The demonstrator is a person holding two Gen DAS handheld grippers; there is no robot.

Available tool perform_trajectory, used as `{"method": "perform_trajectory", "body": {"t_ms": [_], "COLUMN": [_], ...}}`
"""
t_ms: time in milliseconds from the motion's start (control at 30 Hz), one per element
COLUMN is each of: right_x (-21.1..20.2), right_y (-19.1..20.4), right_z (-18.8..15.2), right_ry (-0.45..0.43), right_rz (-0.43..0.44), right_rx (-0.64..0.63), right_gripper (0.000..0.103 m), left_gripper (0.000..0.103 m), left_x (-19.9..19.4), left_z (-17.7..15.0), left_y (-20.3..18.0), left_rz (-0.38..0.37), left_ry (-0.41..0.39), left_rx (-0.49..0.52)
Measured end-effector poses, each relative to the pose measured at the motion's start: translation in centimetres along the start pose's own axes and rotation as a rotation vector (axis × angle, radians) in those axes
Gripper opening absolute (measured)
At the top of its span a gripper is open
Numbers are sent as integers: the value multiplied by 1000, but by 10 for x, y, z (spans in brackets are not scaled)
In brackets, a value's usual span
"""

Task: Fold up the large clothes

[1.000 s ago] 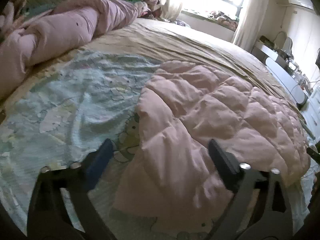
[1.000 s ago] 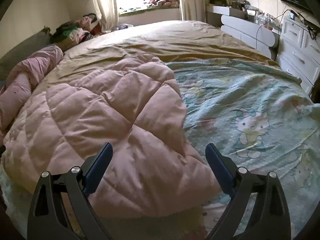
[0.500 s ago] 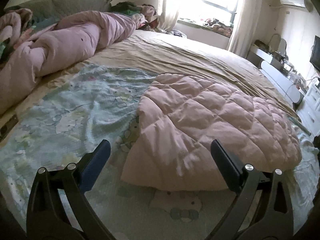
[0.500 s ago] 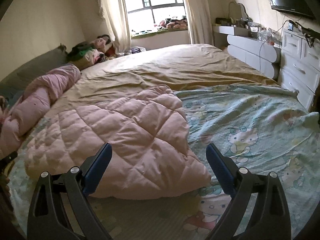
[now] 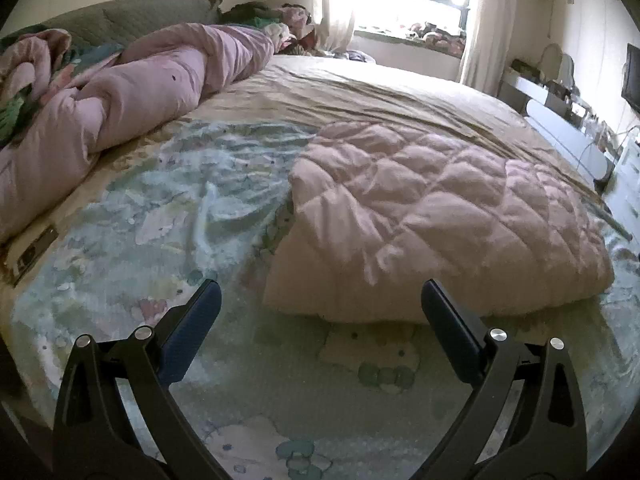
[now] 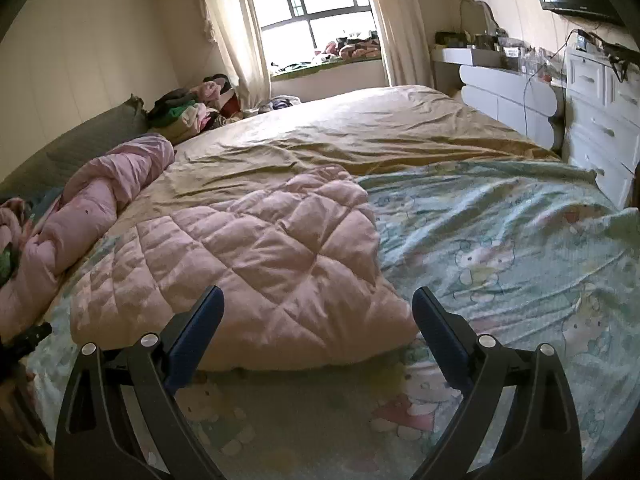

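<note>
A pink quilted padded garment (image 5: 432,216) lies folded into a thick block on the cartoon-print sheet (image 5: 160,232) of the bed. It also shows in the right wrist view (image 6: 248,264). My left gripper (image 5: 320,300) is open and empty, held above the sheet just short of the block's near left corner. My right gripper (image 6: 316,300) is open and empty, held just short of the block's near right edge. Neither gripper touches the garment.
A rolled pink duvet (image 5: 132,92) lies along the grey headboard (image 5: 120,20) side. A tan cover (image 6: 360,136) spreads over the far bed. Piled clothes (image 6: 188,112) sit near the window. White drawers (image 6: 600,128) stand at the right.
Both grippers have pulled back and up from the garment; it now lies farther off and flat, with the near sheet showing in front of it. Both jaws stayed open.
</note>
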State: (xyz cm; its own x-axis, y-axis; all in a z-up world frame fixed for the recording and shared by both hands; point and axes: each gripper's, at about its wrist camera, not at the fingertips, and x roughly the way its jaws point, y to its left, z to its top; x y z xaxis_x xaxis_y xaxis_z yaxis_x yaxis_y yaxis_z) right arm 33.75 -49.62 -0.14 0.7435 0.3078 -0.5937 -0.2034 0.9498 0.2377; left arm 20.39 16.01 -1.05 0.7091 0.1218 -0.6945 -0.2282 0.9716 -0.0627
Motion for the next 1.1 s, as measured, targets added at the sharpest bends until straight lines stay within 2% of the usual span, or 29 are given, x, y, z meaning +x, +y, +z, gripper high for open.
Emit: {"method": "perform_trajectory", "body": {"t_ms": [433,533,600,800,967,1100], "right_x": [12,21,28,48,66,79], "right_y": [-23,-29,-32,-34,-35,-41], "right_z": [-36,-43,-48,-62,-67,-64], "right_ry": [81,122,161,242,291,314], "right_rz": [-8,-17,-14,18,69,111], "right_rx": [42,48,54,103,182,277], "right_gripper": [94,94,94,94,94,94], "left_gripper": [94,94,94,94,94,94], "left_x": [6,16,29,55,72,86], "left_z": [-26,-32,-37,-49,-44,-33], "left_y": [-8,-5,0,10,14,25], "left_rz": [12,-8,-9,-104,-208,-241], "left_ry": [58,99,157,275,328,348], "left_rx": [27,10,-6,-96,-186,-266]}}
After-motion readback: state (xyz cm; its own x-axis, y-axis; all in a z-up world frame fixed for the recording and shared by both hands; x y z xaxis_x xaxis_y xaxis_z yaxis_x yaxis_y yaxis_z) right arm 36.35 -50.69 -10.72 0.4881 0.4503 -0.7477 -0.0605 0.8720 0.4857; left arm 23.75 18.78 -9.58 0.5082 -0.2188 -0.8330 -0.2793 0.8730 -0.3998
